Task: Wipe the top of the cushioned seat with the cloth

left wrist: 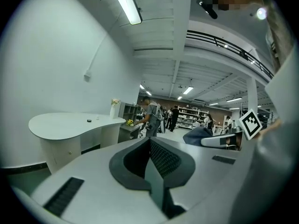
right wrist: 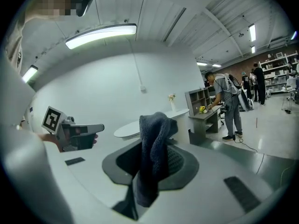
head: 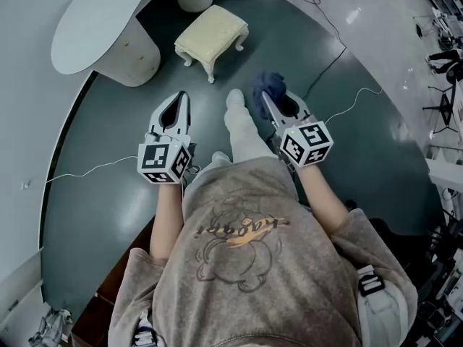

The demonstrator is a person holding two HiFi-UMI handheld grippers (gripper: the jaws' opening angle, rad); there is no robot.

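The cushioned seat is a small cream footstool with white legs, standing on the dark floor ahead of me. My right gripper is held in the air to the right of and short of the seat, shut on a dark blue cloth. In the right gripper view the cloth stands up between the jaws and droops over them. My left gripper hangs level with it on the left, shut with nothing in it. Both grippers are well apart from the seat.
A white curved desk with a round pedestal stands just left of the seat. Thin cables run over the floor at the right. My own leg and shoe are between the grippers. People stand far off by shelves.
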